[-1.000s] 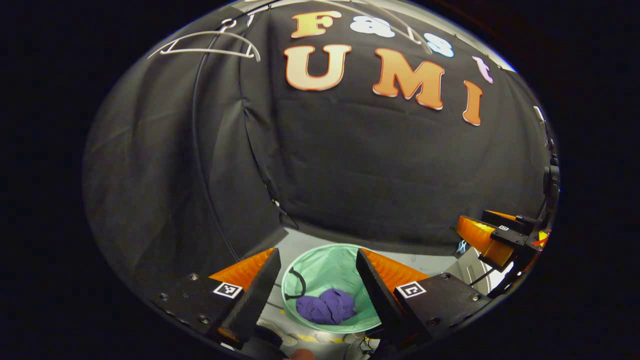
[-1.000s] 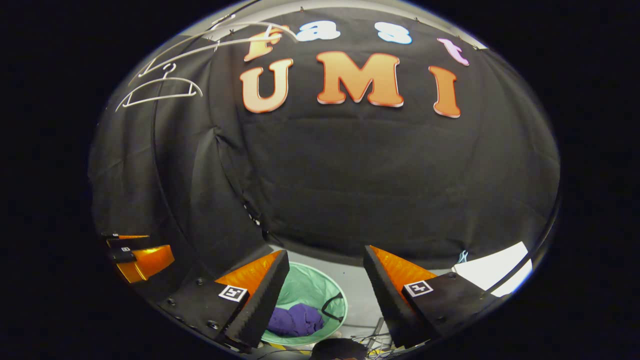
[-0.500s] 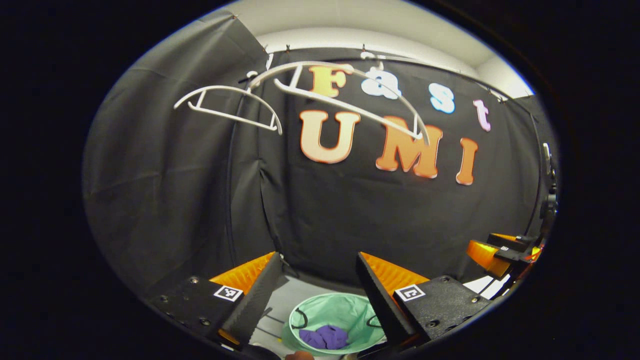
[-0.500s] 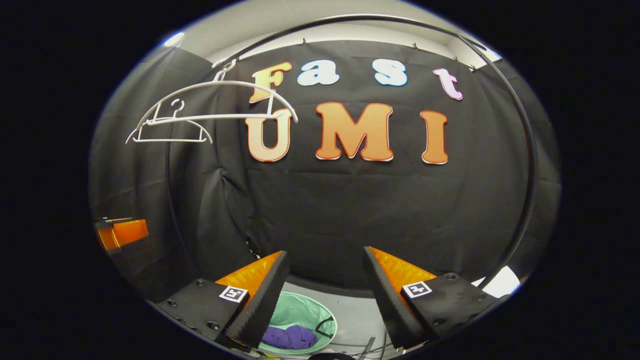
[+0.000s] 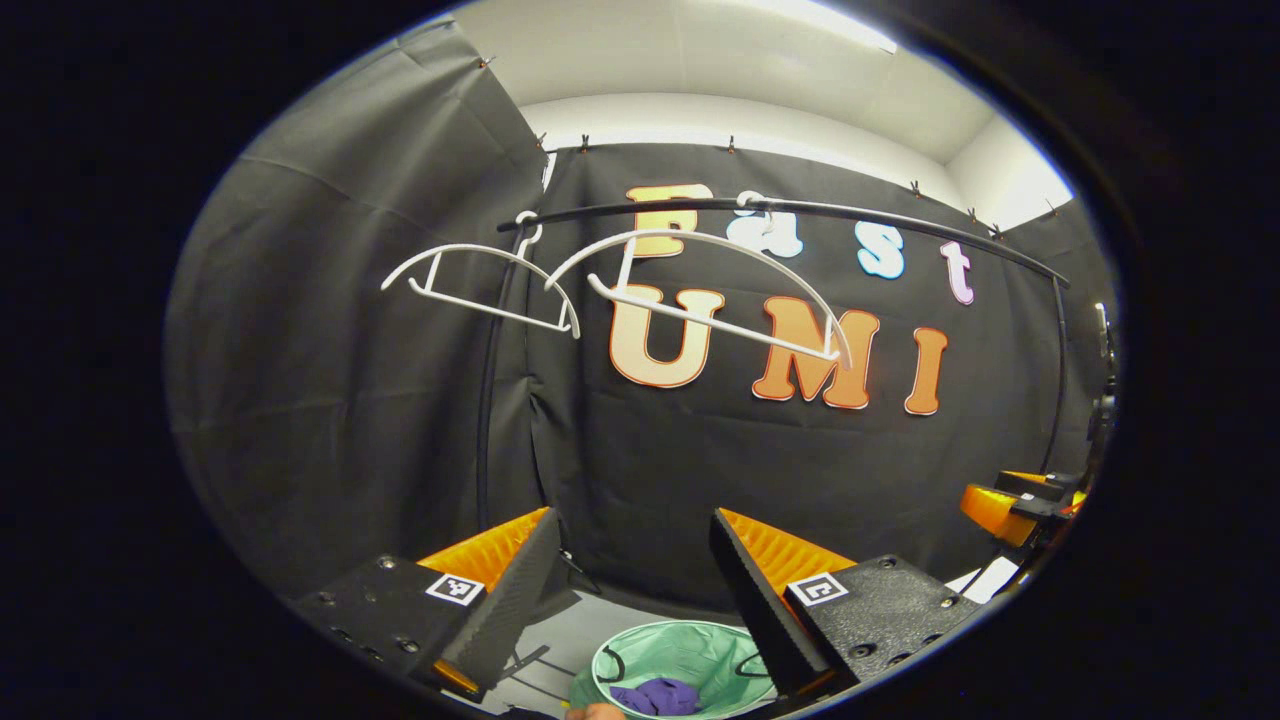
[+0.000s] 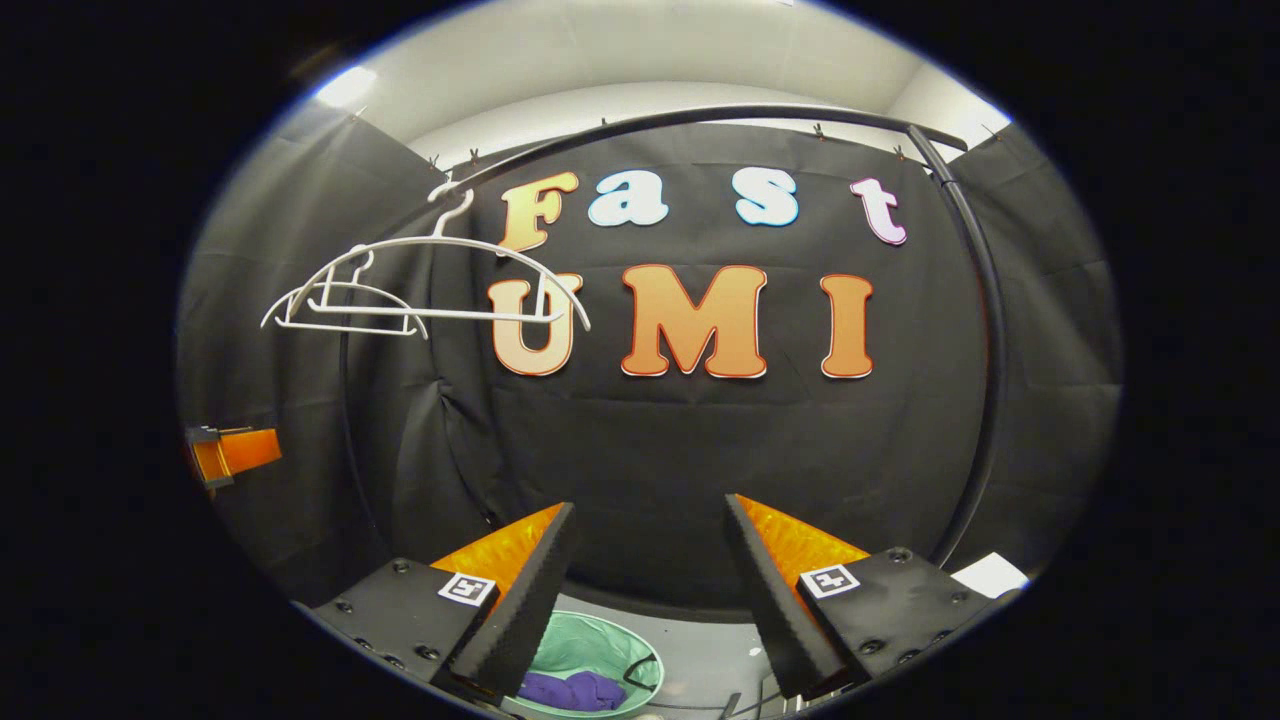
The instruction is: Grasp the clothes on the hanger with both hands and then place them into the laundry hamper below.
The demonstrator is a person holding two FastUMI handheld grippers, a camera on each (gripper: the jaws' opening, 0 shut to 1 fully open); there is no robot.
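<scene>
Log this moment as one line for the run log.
left gripper open, empty | right gripper open, empty | purple garment in green hamper | two white hangers bare on rail

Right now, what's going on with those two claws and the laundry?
Left gripper open, empty. Right gripper open, empty. Purple garment lying in green hamper. Both white hangers bare; nothing in the way.

Each hand-held two-finger gripper, the left gripper [image 5: 630, 590] and the right gripper [image 6: 645, 590], has wedge-shaped ribbed fingers on black textured, screw-studded plates bearing small square black-and-white markers.
</scene>
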